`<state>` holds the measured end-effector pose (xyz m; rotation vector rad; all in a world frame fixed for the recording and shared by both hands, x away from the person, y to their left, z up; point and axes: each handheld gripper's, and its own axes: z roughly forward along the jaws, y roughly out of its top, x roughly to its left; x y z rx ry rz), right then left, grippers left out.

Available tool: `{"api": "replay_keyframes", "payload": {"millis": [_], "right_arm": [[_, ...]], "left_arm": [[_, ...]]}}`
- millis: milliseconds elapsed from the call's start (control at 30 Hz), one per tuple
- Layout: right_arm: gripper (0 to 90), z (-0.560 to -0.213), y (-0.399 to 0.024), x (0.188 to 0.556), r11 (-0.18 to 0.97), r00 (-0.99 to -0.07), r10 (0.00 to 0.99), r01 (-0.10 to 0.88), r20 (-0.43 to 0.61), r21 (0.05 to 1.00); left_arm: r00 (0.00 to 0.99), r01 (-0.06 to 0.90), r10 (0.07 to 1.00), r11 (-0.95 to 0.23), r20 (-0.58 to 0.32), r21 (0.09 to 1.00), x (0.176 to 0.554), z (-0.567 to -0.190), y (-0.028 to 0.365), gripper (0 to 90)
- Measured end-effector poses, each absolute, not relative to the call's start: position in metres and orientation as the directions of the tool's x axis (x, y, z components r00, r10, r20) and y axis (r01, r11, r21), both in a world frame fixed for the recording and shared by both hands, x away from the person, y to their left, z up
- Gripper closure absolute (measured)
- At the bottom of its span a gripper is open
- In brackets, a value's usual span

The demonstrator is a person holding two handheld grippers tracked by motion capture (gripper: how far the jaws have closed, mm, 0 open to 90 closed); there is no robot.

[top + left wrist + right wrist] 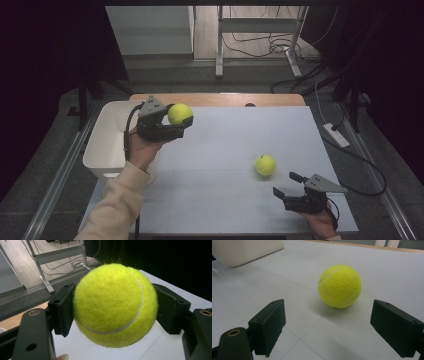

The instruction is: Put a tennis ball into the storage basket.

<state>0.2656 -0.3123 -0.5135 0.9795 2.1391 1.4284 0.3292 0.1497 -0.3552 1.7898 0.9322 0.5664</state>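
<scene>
Tennis balls, two: nearer one (265,165) loose on white table (225,200), just ahead of wide-open, empty right gripper (290,184); farther one (180,114) clamped tight in raised left gripper (175,122), beside white bin (107,142) at table's left edge, contents unseen.

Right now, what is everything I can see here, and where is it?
held tennis ball: one, yellow-green, clamped in the left hand-held gripper, above the table beside the bin.
loose tennis ball: one, yellow-green, on the table, right of centre, ahead of the right hand-held gripper.
bin: one, white, at the table's left edge.
table: one, white top with a wooden far edge.
metal frame legs: grey, on the floor beyond the table, with cables.
left hand-held gripper: black, shut on the held ball.
right hand-held gripper: black, jaws open, near right.
</scene>
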Motion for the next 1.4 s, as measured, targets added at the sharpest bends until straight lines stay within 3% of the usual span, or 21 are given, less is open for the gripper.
{"api": "replay_keyframes", "payload": {"millis": [1400], "right_arm": [[12.9, -0.513, -0.312, 0.265, 0.234, -0.674, 0.736, 0.334, 0.058, 0.913]], "left_arm": [[0.453, 0.396, 0.890, -0.156, -0.045, 0.905, 0.342, -0.351, 0.208, 26.7]]}}
